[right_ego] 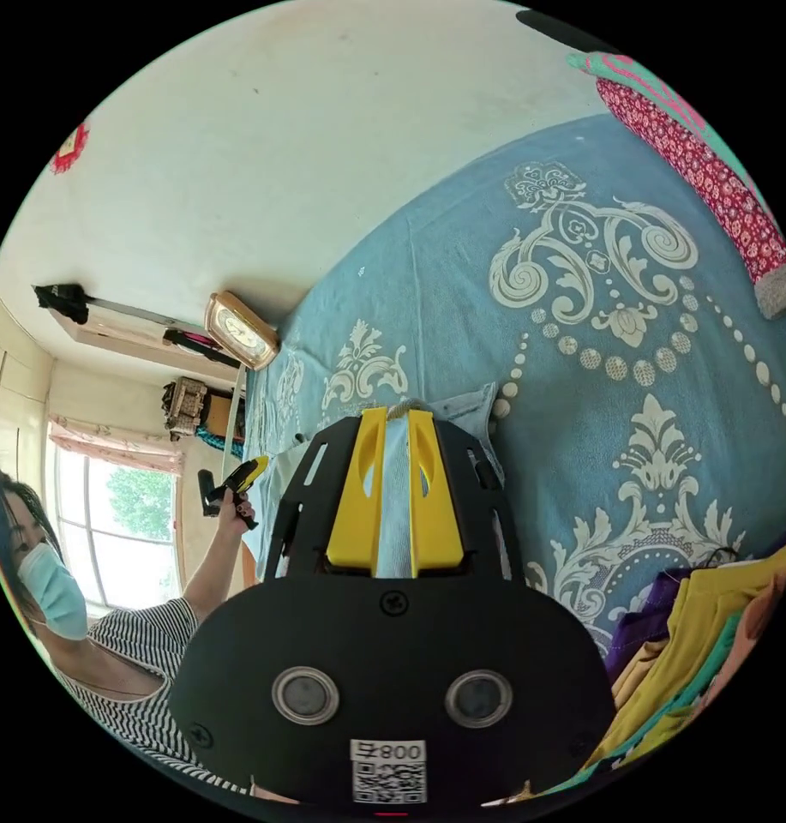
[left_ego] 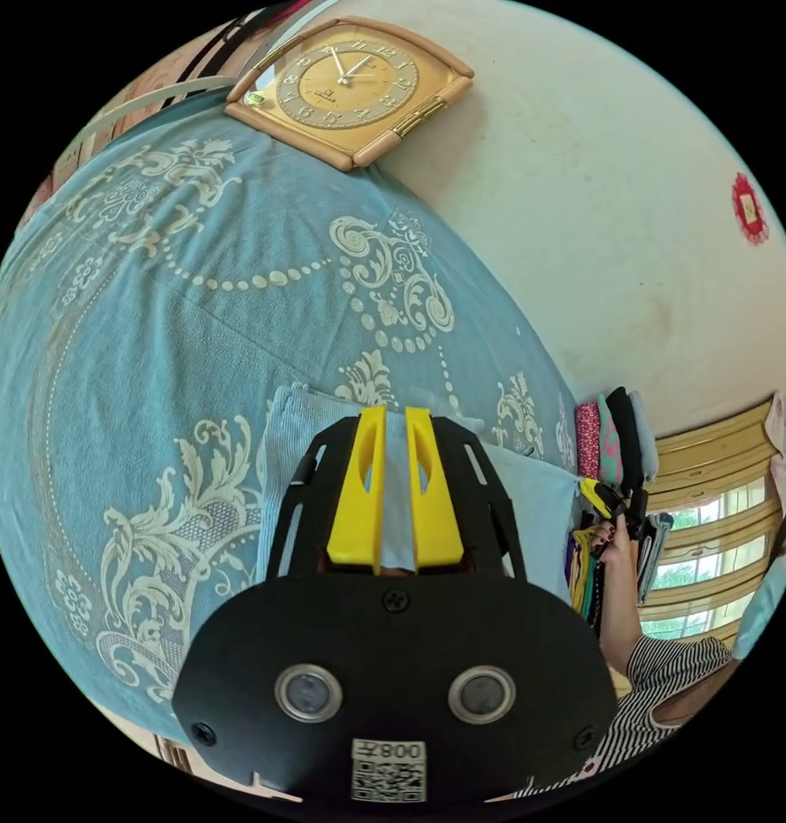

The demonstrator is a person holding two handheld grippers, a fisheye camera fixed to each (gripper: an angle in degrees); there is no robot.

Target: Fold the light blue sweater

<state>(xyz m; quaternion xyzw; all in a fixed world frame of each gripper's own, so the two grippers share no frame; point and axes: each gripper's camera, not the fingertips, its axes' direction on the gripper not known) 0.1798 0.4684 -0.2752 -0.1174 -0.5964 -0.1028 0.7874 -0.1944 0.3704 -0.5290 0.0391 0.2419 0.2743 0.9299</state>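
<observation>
on the bed, over a blue bedspread (left_ego: 153, 360) with cream scrollwork, lies the light blue sweater (left_ego: 530, 506). left gripper (left_ego: 395, 417) has its yellow jaws clamped on a fold of the sweater. right gripper (right_ego: 397, 417) likewise has its jaws pinched on a ribbed edge of it. a wall clock (left_ego: 350, 86) lies at the bedspread's far edge, stacked clothes (left_ego: 615, 437) at the right.
</observation>
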